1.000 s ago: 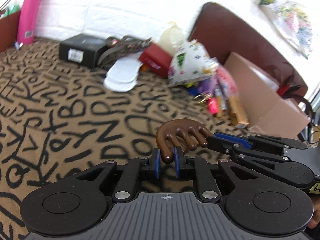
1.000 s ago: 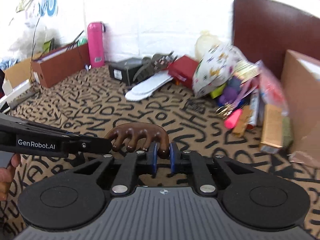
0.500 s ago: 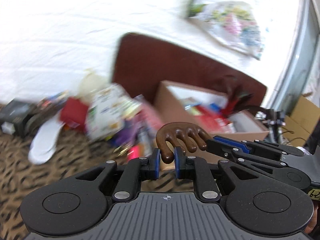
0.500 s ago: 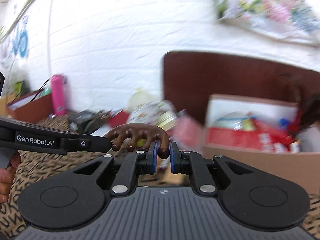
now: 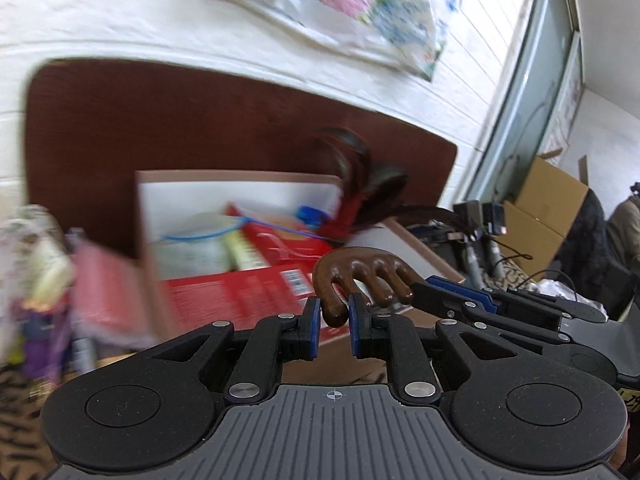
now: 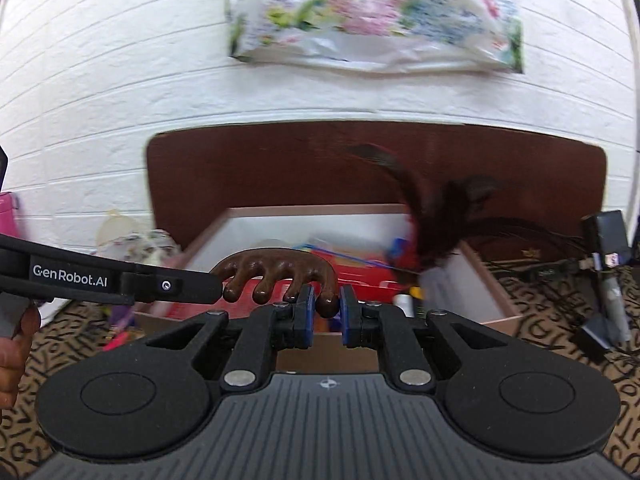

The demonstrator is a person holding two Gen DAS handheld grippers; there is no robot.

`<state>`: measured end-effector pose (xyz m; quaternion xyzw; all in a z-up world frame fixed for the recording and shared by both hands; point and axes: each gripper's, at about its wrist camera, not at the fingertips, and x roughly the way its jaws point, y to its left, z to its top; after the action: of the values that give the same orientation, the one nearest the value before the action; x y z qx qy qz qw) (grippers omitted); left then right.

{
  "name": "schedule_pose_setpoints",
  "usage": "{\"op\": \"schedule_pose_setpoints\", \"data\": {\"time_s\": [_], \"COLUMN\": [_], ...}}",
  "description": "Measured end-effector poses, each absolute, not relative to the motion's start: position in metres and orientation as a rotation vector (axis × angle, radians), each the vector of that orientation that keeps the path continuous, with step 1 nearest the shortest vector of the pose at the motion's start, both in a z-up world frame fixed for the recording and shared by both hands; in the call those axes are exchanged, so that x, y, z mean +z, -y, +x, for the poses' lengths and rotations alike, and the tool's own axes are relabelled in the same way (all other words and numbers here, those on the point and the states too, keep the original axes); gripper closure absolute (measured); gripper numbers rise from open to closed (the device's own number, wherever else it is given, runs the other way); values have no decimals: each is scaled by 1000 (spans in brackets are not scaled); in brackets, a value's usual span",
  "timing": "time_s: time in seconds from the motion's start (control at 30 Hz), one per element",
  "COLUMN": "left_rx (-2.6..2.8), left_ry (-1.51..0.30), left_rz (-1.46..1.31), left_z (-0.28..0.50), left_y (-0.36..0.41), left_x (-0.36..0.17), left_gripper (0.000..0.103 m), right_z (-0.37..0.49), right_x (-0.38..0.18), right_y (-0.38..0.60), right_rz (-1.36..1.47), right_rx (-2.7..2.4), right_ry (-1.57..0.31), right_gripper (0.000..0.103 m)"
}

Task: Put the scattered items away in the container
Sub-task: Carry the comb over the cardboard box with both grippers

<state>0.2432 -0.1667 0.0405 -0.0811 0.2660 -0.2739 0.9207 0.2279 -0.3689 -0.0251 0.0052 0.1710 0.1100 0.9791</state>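
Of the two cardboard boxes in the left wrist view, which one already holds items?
The nearer box against the dark brown board, holding red packets and dark feathers. The other cardboard box stands far right by the window, its contents unseen.

left gripper (image 6: 218,286) side, at 9 o'clock in the right wrist view: "GenRobot.AI" in white letters
patterned cover (image 6: 540,300) under the box: black scrawled letters, none readable as a word
red package (image 5: 240,292): print too blurred to read

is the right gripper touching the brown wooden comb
Touching. The right wrist view shows the right gripper with both blue pads pinching an end tooth of the brown wooden comb.
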Motion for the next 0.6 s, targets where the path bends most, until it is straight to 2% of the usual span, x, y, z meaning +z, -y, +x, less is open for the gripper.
{"op": "schedule_pose_setpoints", "data": {"time_s": [0.47,0.53,0.57,0.6], "left_rx": [-593,-592,-594,-581], "left_ry": [-620,-621,-614,-598], "left_rz": [-152,-145,-128,-107], "left_z": [308,309,309,306], "left_y": [225,227,229,231], "left_x": [13,12,11,12], "left_gripper": [93,90,68,40], "right_z": [279,281,281,281], "right_x": [-48,-50,-50,-51], "right_y": [416,416,415,414], "right_rz": [17,9,-2,-17], "right_rx": [160,154,151,147], "right_ry": [-400,-397,-396,-394], "right_gripper": [88,88,87,84]}}
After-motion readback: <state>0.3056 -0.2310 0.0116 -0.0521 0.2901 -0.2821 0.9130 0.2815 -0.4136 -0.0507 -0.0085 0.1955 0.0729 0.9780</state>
